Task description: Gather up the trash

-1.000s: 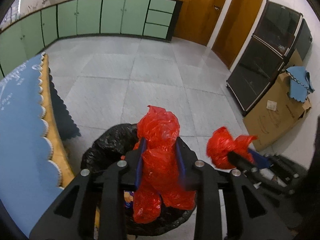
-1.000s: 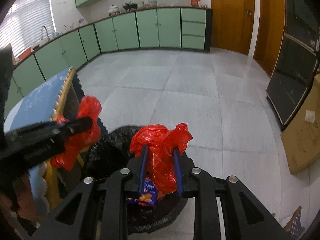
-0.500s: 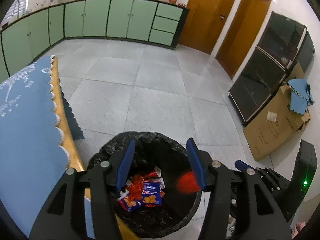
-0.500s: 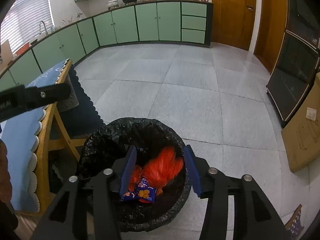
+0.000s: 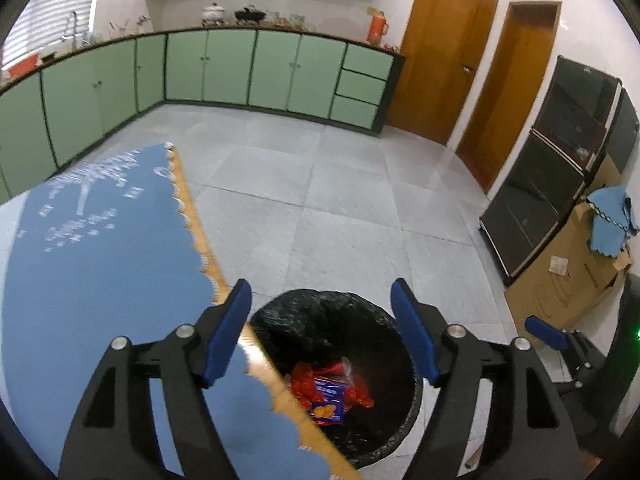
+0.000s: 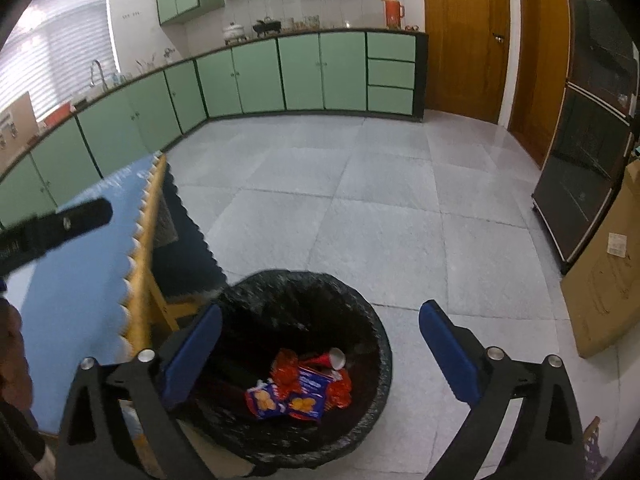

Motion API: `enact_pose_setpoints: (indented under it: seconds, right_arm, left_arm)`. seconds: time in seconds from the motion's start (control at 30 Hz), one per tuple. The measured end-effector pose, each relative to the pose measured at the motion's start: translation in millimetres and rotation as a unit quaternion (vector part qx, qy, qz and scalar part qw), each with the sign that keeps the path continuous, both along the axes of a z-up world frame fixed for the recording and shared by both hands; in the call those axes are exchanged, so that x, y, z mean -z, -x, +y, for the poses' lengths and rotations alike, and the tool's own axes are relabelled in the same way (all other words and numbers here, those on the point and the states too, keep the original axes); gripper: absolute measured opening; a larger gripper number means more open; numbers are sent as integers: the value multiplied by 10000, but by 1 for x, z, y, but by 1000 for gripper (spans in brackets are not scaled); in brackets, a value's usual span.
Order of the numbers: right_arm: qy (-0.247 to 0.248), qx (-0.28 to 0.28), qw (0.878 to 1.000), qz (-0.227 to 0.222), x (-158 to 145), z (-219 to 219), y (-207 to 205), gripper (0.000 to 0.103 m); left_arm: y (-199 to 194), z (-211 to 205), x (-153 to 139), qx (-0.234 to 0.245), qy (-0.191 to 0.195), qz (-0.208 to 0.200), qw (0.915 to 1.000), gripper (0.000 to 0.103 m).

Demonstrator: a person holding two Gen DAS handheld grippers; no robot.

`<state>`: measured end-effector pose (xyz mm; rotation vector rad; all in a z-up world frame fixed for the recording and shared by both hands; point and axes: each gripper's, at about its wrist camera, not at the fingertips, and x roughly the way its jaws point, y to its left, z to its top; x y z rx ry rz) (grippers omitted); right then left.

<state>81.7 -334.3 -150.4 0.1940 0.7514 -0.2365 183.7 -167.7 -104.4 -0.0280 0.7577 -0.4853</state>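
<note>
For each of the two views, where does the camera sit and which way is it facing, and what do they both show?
Left wrist: on the left gripper, angled down over the blue table edge and the bin; own opening jaws, empty.
Right wrist: on the right gripper, angled down into the bin; own opening jaws, empty, plus the other gripper's black finger at left.
Shared: bin, red wrappers, table, green cabinets.

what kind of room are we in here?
Most likely a home kitchen: green base cabinets under a worktop with a sink tap, pots below a range hood, and a lined trash bin on the tiled floor.
</note>
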Motion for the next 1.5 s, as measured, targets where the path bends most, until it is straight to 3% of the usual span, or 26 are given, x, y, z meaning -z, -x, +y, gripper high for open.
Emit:
enact_pose_setpoints:
  seconds: [0.47, 0.7, 1.23, 1.5]
  right_arm:
    - [21, -388, 9986, -346, -72, 44, 29, 97]
    - [9, -395, 9980, -486, -97, 57, 55, 97]
    - [203, -499, 9961, -693, -124, 82, 101, 97]
    - [417, -563, 9944, -788, -132, 95, 112, 97]
  left_arm:
    - [57, 56, -56, -481, -67, -333, 9983, 88]
    - [91, 72, -74, -552, -190, -515, 9970, 89]
    - [149, 94, -92, -533, -354, -794, 9948, 90]
    - [157, 104, -99, -630, -269, -834, 9942, 90]
